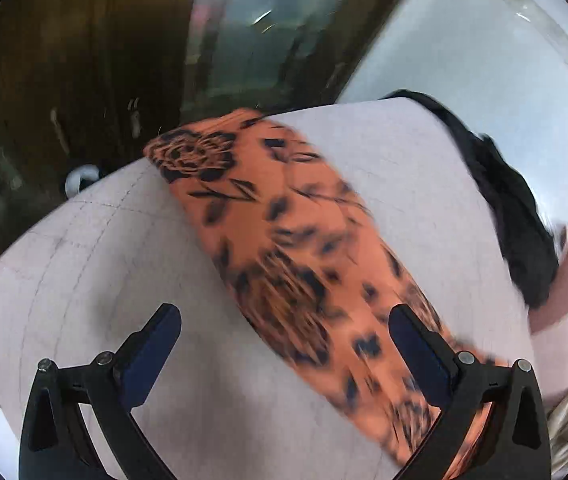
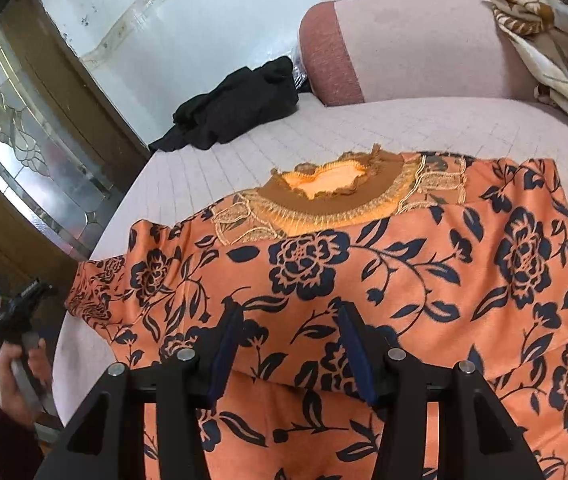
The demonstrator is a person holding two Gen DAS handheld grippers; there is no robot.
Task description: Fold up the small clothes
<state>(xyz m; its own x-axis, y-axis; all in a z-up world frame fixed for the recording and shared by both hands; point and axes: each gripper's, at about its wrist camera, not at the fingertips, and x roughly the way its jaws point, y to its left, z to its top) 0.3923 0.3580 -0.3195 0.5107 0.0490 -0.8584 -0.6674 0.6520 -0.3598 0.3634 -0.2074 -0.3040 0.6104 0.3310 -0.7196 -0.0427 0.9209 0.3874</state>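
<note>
An orange top with dark blue flowers (image 2: 404,272) lies spread on a pale pink quilted cushion (image 2: 244,152). Its brown embroidered neckline (image 2: 324,188) faces the far side. My right gripper (image 2: 288,320) hovers low over the middle of the top, its jaws half apart with nothing pinched between them. In the blurred left wrist view, one long sleeve of the top (image 1: 284,216) runs diagonally across the cushion (image 1: 84,260). My left gripper (image 1: 284,312) is wide open just above the sleeve, its right finger over the cloth. The left gripper (image 2: 24,300) also shows at the cushion's left edge, held by a hand (image 2: 24,364).
A crumpled black garment (image 2: 240,104) lies at the cushion's far left corner, also visible as black cloth (image 1: 516,216). A pink bolster (image 2: 336,52) and a cream-and-brown blanket (image 2: 556,52) sit at the back. A wooden door with patterned glass (image 2: 16,128) stands left.
</note>
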